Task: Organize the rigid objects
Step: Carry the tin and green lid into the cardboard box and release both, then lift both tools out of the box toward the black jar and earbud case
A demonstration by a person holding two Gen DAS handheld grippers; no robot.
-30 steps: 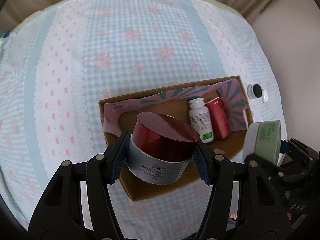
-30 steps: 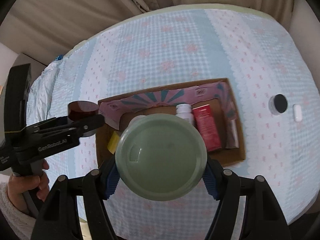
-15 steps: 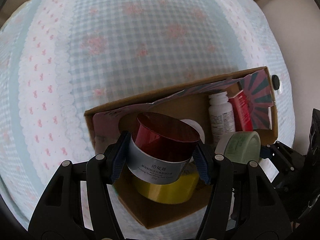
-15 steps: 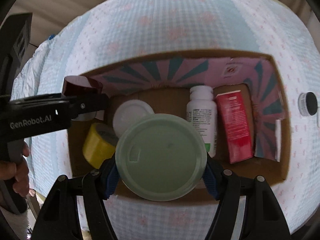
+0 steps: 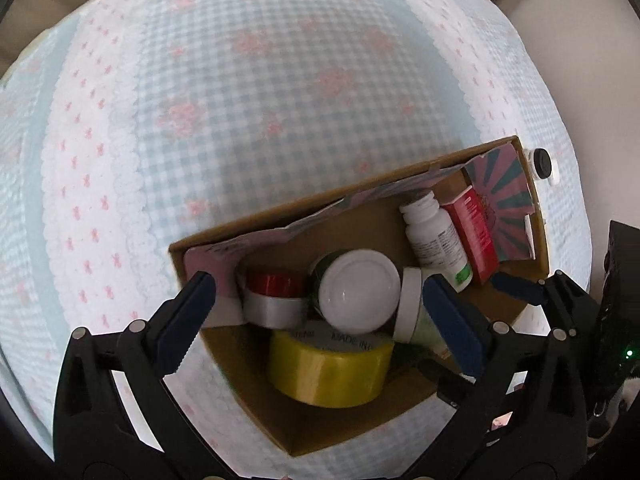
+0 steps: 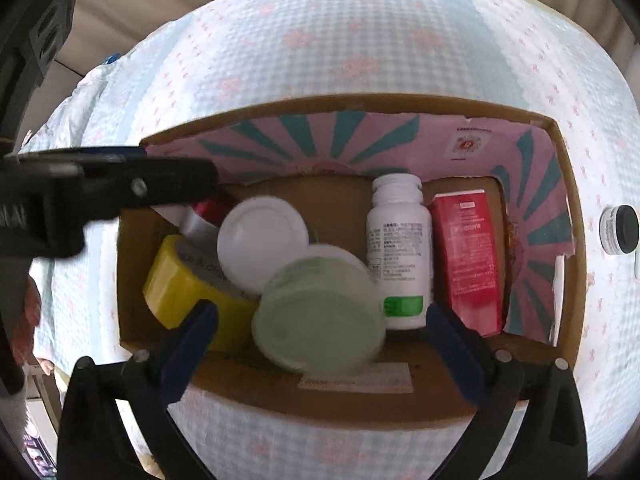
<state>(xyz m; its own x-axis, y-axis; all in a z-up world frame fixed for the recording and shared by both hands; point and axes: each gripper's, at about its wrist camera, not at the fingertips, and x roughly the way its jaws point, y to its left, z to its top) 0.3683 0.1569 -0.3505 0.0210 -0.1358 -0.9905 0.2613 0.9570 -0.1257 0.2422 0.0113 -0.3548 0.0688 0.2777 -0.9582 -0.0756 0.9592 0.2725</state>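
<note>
Two grippers hang over one cardboard box [image 6: 568, 248], and both sets of jaws are opening, spread wide with nothing pinched.

Between the pads of the right gripper [image 6: 320, 320] lies the pale green jar [image 6: 320, 312], free of both pads, tilted on the box floor and blurred. Just beyond it, to the left, a white-lidded jar [image 6: 262, 240] leans against it. A yellow tape roll [image 6: 176, 284] sits by the left pad. By the right pad a white pill bottle [image 6: 400, 252] lies flat, with a red carton [image 6: 468, 256] beside it on the far side. Outside the box, well off to the right, a small black-lidded pot [image 6: 620, 230] stands on the checked cloth [image 6: 360, 40].

Between the pads of the left gripper [image 5: 316, 300], nearer the left one, the red-lidded jar [image 5: 272, 296] rests in the box's corner, touching neither pad. The white-lidded jar [image 5: 360, 292] is at its right, and the tape roll [image 5: 328, 364] lies in front of both. The green jar [image 5: 416, 308] shows beside the right pad.
</note>
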